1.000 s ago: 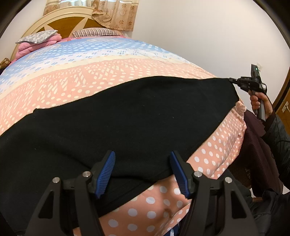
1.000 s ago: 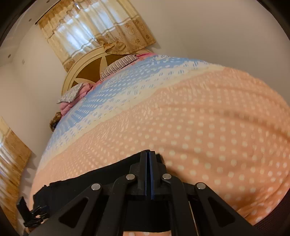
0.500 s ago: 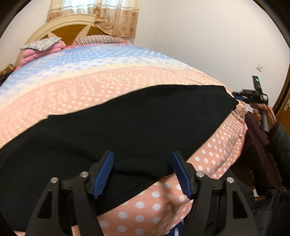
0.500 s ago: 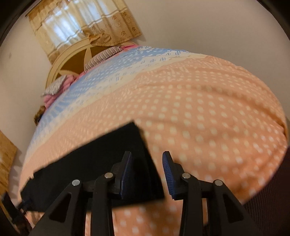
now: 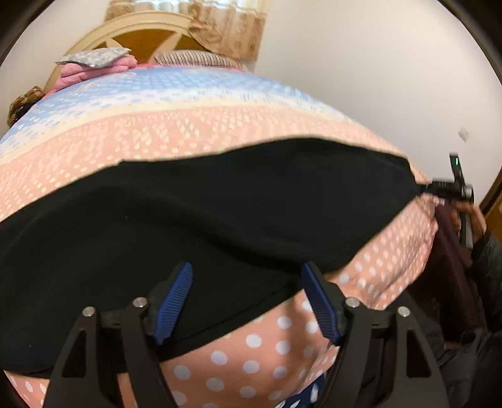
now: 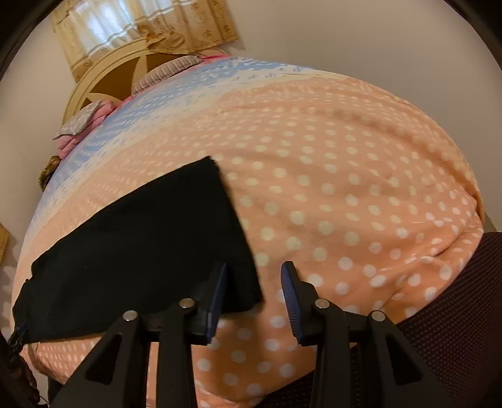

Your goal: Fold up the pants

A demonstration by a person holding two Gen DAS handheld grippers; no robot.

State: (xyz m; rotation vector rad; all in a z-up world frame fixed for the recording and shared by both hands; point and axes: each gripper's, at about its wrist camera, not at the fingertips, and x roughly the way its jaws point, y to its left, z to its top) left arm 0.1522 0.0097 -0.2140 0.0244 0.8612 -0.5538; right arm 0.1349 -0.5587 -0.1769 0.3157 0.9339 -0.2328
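Here the long black fabric pants [image 5: 200, 219] lie flat across the peach, cream and blue polka-dot quilt [image 5: 175, 125] that covers the bed, stretched in a wide band from 9 o'clock to 3 o'clock in the left wrist view. The left gripper [image 5: 248, 301] hangs just above their near edge at 6 o'clock, its blue ribbed pads [image 5: 174, 301] spread well apart with nothing between them — the black cloth and a patch of dotted quilt show through the gap.

In the right wrist view the far end of the pants [image 6: 141, 251] reaches from 9 o'clock to a squared-off hem near the centre. The right gripper [image 6: 254, 301] sits at 6 o'clock with its fingers [image 6: 290, 298] parted and empty; the left finger overlaps the hem corner in the picture, the right one stands over bare quilt [image 6: 345, 188]. Whether the left finger touches the cloth cannot be told.

From the left wrist camera, the right gripper [image 5: 439, 188] shows at 3 o'clock, right at the tip of the pants, held in the person's hand [image 5: 470, 216].

At 11 o'clock stand the cream and brown arched wooden headboard [image 5: 138, 34], a grey patterned pillow [image 5: 94, 58] on pink folded bedding [image 5: 94, 70], and beige patterned curtains [image 6: 150, 28] above.
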